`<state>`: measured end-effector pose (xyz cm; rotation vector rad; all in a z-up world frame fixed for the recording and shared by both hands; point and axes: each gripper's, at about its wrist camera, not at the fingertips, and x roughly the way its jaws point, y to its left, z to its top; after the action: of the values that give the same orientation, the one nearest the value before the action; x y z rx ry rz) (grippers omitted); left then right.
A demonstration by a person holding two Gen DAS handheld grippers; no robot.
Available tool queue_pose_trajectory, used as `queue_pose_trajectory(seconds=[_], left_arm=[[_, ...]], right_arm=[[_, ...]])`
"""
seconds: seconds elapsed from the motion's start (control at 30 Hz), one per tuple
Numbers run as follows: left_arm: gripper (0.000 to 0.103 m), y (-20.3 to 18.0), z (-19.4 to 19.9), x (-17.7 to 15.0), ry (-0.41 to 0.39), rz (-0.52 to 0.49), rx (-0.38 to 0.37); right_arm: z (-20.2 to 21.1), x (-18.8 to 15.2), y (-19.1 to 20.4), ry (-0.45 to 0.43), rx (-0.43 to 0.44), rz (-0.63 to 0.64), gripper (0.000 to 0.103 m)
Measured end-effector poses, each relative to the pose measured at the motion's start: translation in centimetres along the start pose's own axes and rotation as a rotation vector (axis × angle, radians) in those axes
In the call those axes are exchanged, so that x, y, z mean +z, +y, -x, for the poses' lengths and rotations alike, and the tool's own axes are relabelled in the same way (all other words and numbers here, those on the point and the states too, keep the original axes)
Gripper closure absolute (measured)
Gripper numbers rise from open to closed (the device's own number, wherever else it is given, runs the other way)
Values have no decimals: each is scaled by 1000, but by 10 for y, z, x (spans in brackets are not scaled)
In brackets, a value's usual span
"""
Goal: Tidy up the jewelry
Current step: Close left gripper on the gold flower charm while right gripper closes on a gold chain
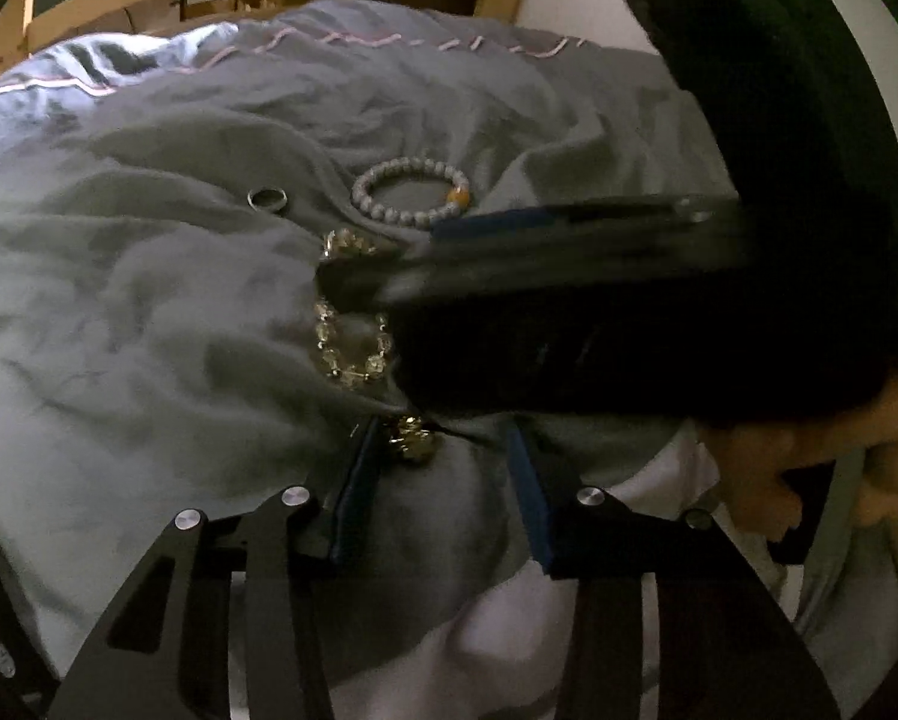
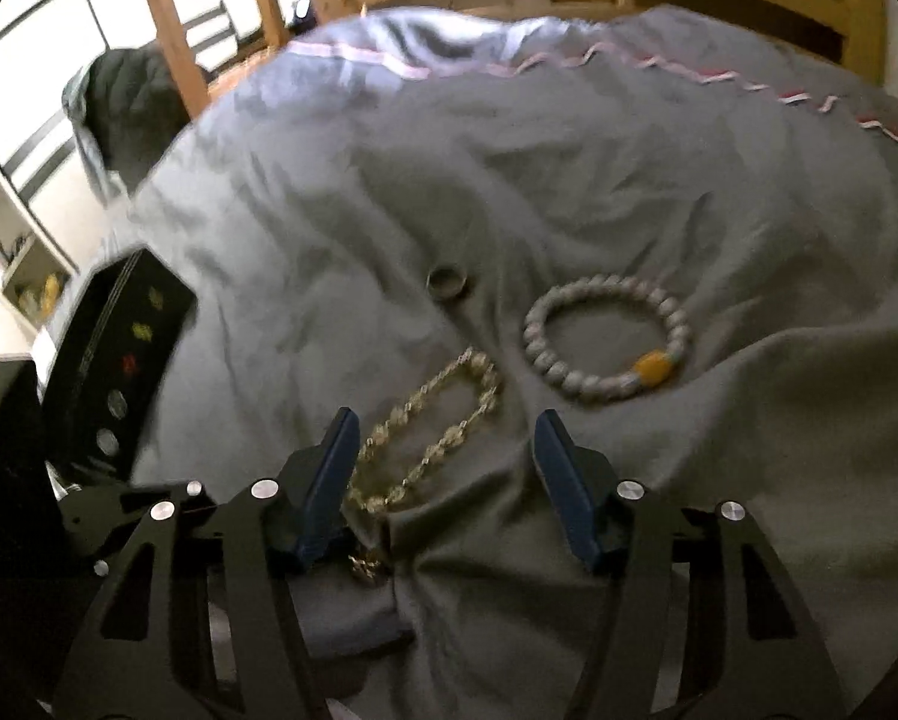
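Both grippers – left (image 1: 443,480), right (image 2: 443,480) – hang spread over the clear-bead bracelet (image 2: 431,438); they could pinch the bedspread (image 2: 389,192) instead.

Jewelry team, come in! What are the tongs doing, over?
Both tongs open, left, right, low over the grey duvet. Crystal bracelet between right tongs, ungripped. Beaded bracelet and ring untouched. Nothing blocking.
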<state>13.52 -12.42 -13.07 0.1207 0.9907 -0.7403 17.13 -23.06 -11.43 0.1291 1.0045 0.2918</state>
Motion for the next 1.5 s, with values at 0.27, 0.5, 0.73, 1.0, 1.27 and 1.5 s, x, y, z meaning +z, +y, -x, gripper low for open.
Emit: queue_pose_trajectory(seconds=[0.27,0.5,0.73,1.0,1.27,1.5], left_arm=[[89,13,-1,-2,11,69,-1],[90,9,8,-1,-22,62,37],[90,13,17,4,-59,80,40],[90,7,25,5,-81,59,57],[90,19,44,11,-134,104,64],[90,14,39,11,-121,81,77]], right_arm=[[-9,-7,-20,-9,66,-115,89],[8,-2,-31,-97,131,-192,93],[27,3,-33,-192,191,-231,93],[20,2,-31,-131,126,-218,91],[2,-7,-41,-82,61,-254,46],[9,-6,-31,-132,47,-192,93]])
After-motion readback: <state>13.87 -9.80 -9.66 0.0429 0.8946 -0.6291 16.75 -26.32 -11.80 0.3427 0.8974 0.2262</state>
